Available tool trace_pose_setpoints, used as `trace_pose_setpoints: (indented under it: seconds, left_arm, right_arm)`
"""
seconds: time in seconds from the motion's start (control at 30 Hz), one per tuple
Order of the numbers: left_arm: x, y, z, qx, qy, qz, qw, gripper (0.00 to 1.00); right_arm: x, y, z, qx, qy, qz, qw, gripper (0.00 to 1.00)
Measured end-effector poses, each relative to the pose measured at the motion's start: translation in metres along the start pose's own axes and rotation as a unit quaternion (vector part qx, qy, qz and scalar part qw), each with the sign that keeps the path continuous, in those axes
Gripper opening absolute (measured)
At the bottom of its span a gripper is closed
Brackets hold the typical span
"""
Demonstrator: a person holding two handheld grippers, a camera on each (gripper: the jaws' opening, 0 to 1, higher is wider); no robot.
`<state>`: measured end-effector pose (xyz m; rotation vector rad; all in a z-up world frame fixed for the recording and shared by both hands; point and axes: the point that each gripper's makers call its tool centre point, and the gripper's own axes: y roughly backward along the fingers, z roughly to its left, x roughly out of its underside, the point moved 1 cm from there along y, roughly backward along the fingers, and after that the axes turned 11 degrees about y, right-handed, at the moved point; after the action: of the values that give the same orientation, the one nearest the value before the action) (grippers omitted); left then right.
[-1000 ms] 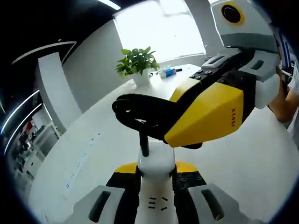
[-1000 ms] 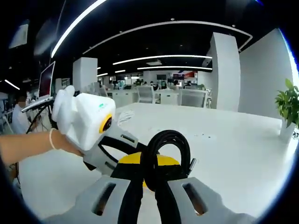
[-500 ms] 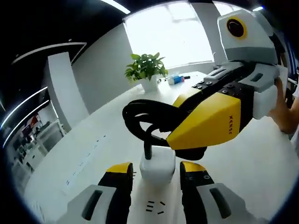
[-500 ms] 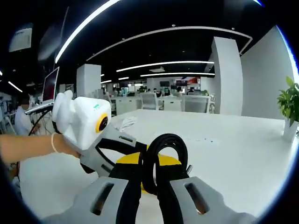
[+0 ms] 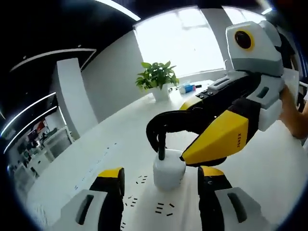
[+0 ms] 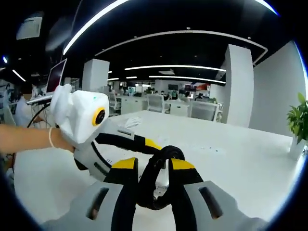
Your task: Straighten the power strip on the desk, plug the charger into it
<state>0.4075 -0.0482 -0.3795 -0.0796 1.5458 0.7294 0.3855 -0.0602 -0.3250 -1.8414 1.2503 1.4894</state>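
Note:
A white charger (image 5: 168, 174) stands upright on the white power strip (image 5: 144, 204), whose dark slots show around it. My left gripper (image 5: 161, 175) is open, its yellow-tipped jaws wide on either side of the charger and not touching it. The charger's black cable (image 5: 161, 130) loops up from its top into my right gripper (image 5: 185, 130), which reaches in from the right. In the right gripper view, the right gripper (image 6: 154, 166) is shut on the cable loop (image 6: 154, 180), with the charger (image 6: 163, 182) just behind. The left gripper (image 6: 144, 147) comes in from the left.
The white desk (image 5: 269, 168) stretches around. A potted plant (image 5: 158, 79) and a blue item (image 5: 185, 88) stand at its far end. A person's arm (image 6: 29, 139) holds the left gripper. A laptop (image 6: 53, 82) and office chairs (image 6: 202, 109) lie beyond.
The left gripper let go of the charger and opened wide. The charger now stands on the strip by itself. The right jaws stand slightly wider around the cable.

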Motion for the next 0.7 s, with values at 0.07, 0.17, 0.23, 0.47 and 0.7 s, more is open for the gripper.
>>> trace_pose_setpoints:
  seconds: [0.07,0.17,0.23,0.47,0.7]
  left_arm:
    - [-0.001,0.001,0.0,-0.001,0.0,-0.005,1.0,0.64]
    - [-0.004,0.002,0.001,-0.001,0.004,-0.012,0.9999,0.64]
    - [-0.006,0.003,0.001,-0.001,0.005,-0.017,0.9998,0.64]
    - [-0.003,0.005,0.013,-0.005,0.006,-0.016,0.9998,0.64]
    - [-0.002,0.005,0.024,-0.01,0.017,-0.02,0.9996,0.63]
  right_arm:
    - [0.0,0.001,0.0,0.001,0.001,0.0,1.0,0.23]
    - [0.0,0.002,0.002,-0.002,0.001,-0.001,1.0,0.25]
    - [-0.001,0.002,0.004,-0.011,-0.004,-0.004,0.9999,0.3]
    - [-0.006,0.008,0.007,-0.019,-0.009,-0.012,0.9997,0.47]
    - [-0.02,0.02,-0.002,-0.013,-0.026,-0.038,0.9988,0.48]
